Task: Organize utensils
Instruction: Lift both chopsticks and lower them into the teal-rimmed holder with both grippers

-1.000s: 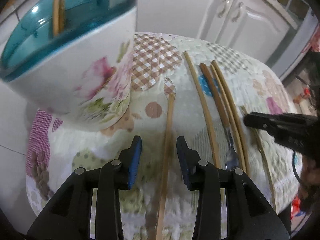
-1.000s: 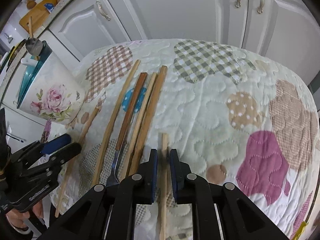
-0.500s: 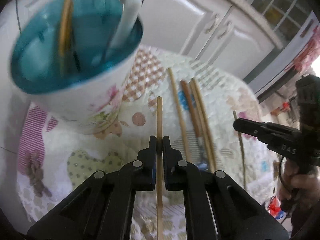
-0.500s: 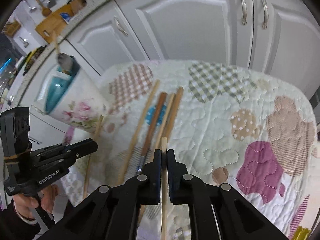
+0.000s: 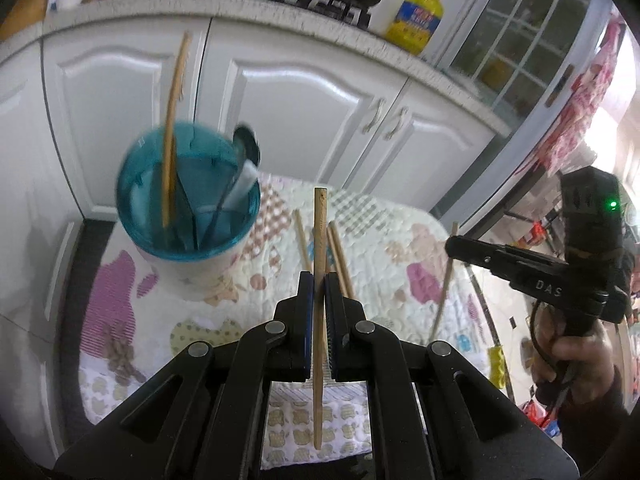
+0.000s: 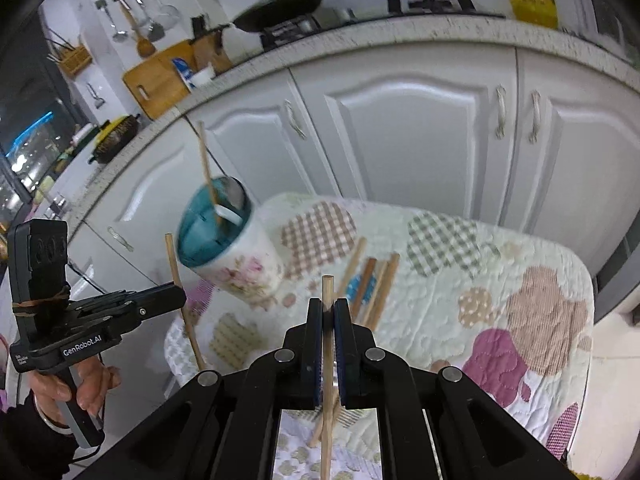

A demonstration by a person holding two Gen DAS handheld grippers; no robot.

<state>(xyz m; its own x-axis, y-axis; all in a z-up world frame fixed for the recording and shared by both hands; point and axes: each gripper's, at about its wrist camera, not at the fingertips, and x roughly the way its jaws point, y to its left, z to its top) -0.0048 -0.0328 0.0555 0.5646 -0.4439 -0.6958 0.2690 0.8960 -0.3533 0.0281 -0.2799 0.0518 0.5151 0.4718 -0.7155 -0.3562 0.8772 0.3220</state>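
My left gripper (image 5: 319,280) is shut on a wooden chopstick (image 5: 319,232) and holds it in the air above the quilted table. My right gripper (image 6: 327,306) is shut on another wooden chopstick (image 6: 327,292), also lifted. The floral utensil holder (image 5: 188,220) with a teal inside stands at the table's left; it holds a chopstick and a spoon. It also shows in the right wrist view (image 6: 224,248). Several chopsticks and a fork (image 6: 370,280) lie on the quilt beside the holder. The right gripper shows in the left wrist view (image 5: 454,246), the left gripper in the right wrist view (image 6: 178,294).
The quilted patchwork cloth (image 6: 500,280) covers a small table. White kitchen cabinets (image 6: 420,128) stand right behind it. A yellow oil bottle (image 5: 416,16) and pans sit on the counter above.
Both grippers closed on a chopstick each and lifted them off the quilt. Both have risen well above the table, so the holder now looks smaller and lower.
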